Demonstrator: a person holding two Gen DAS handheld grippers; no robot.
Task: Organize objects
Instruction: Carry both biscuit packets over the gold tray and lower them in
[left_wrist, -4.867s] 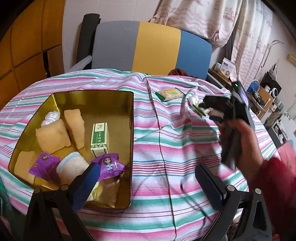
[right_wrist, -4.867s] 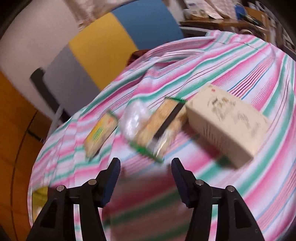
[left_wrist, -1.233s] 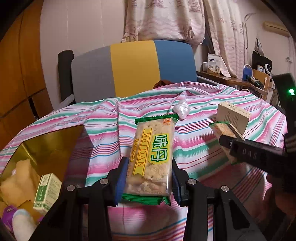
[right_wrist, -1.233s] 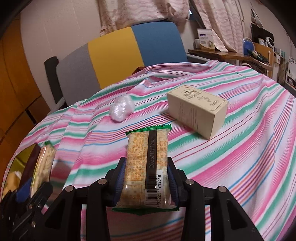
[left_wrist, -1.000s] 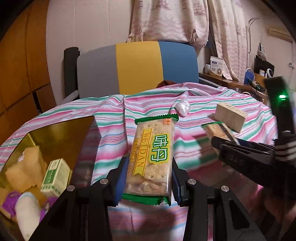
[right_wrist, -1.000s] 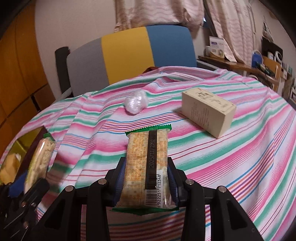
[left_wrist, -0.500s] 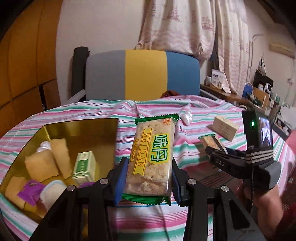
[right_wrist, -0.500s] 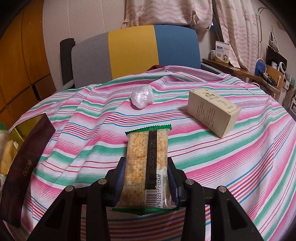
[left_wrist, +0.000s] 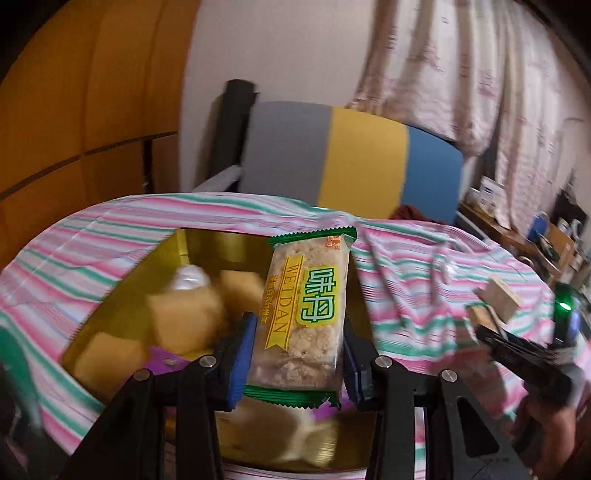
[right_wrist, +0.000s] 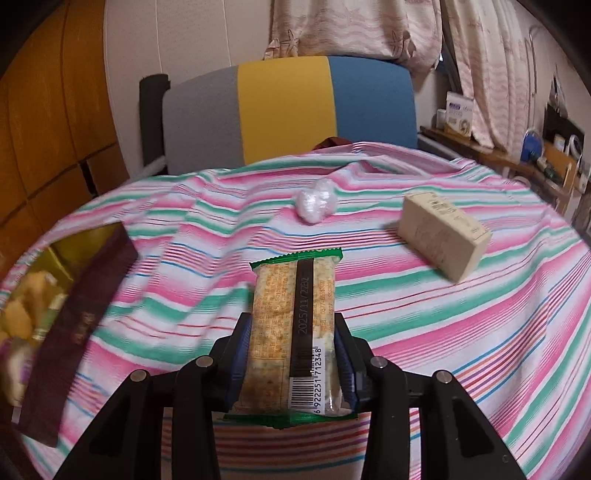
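My left gripper (left_wrist: 295, 354) is shut on a green-edged WEIDAN snack bar (left_wrist: 306, 314) and holds it above the open gold tin (left_wrist: 207, 243), which holds yellow cakes (left_wrist: 181, 317) and purple packets. My right gripper (right_wrist: 291, 362) is shut on a second snack bar (right_wrist: 295, 325), barcode side up, above the striped tablecloth (right_wrist: 461, 332). The tin shows at the left edge of the right wrist view (right_wrist: 59, 254). The right gripper also shows at the right of the left wrist view (left_wrist: 524, 354).
A white wrapped candy (right_wrist: 317, 199) and a beige carton (right_wrist: 443, 229) lie on the cloth further back. A grey, yellow and blue chair back (right_wrist: 288, 107) stands behind the table. A cluttered shelf (right_wrist: 546, 155) is at the far right.
My left gripper has swung left with its snack bar and now hangs over the gold tin. My right gripper has kept its bar and shifted a little toward the tin.
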